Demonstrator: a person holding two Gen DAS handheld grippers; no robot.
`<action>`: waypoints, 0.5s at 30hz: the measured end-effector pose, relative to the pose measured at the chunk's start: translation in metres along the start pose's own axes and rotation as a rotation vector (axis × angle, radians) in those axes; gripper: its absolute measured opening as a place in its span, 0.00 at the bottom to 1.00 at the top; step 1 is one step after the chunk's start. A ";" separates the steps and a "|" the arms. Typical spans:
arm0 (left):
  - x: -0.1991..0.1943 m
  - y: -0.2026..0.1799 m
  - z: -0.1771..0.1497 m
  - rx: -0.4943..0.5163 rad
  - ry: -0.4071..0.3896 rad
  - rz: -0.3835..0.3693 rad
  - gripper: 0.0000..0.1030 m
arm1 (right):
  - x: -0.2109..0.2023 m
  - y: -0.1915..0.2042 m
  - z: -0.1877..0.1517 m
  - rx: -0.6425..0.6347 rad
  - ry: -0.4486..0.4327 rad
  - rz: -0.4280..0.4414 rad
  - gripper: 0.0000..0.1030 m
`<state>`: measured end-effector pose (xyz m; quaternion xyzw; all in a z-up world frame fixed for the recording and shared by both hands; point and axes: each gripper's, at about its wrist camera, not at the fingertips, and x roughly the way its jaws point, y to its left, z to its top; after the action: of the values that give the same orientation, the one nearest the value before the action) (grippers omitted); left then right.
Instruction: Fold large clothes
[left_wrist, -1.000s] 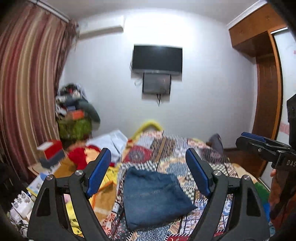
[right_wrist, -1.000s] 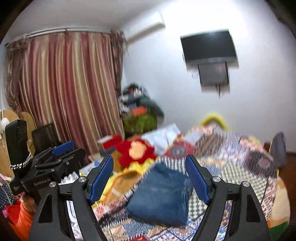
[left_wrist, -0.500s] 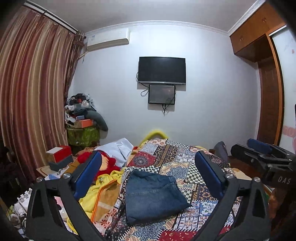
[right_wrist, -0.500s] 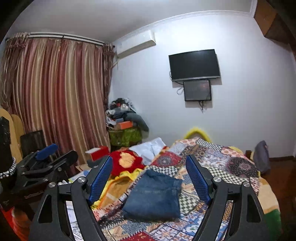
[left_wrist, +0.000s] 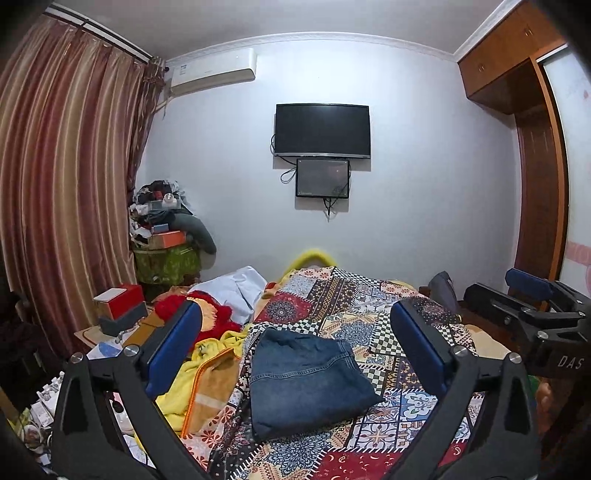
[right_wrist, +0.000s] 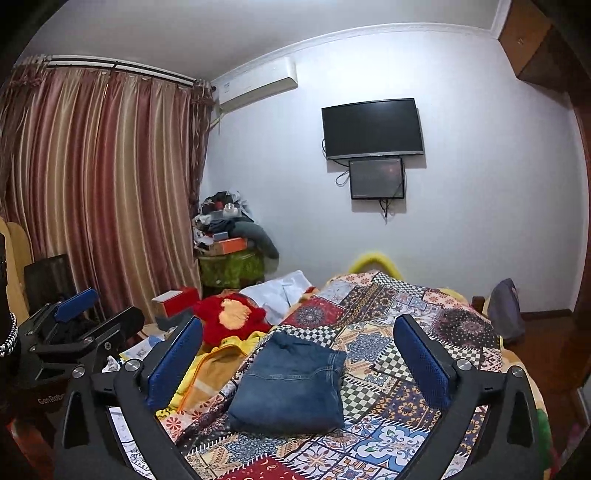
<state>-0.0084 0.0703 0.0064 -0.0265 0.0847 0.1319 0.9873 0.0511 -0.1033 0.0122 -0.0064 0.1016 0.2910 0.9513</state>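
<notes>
Folded jeans (left_wrist: 303, 380) lying on the bed (left_wrist: 391, 435), both claws gaping empty.
I'm judging the denim heavy and floppy; I'm favouring pinching the thick folded edge, my left claw (left_wrist: 295, 347) and right claw (right_wrist: 297, 354) having just been opening.

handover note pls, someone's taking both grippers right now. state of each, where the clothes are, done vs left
Left gripper: open, nothing between the jaws, which have just been opening. It hangs short of the bed.
Right gripper: the same, open and empty, jaws just opened further.
Folded jeans: a compact denim bundle lying flat on the patchwork bedspread, touched by neither gripper.
Done: the jeans look folded and released.
Left: a yellow cloth, a red garment and a white garment lie loose and unfolded at the bed's left edge. Probably one of those comes next; which ones belong to the job I cannot tell.
</notes>
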 end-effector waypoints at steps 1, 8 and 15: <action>-0.002 -0.001 0.000 -0.001 0.001 -0.001 1.00 | 0.000 0.000 0.000 0.001 0.001 0.000 1.00; 0.000 0.004 -0.001 -0.007 0.011 -0.001 1.00 | 0.002 -0.001 -0.003 0.002 0.007 -0.001 1.00; 0.004 0.005 -0.002 -0.005 0.018 0.006 1.00 | 0.003 -0.002 -0.003 0.001 0.009 -0.001 1.00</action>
<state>-0.0065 0.0764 0.0040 -0.0301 0.0934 0.1348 0.9860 0.0536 -0.1036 0.0089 -0.0076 0.1060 0.2904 0.9510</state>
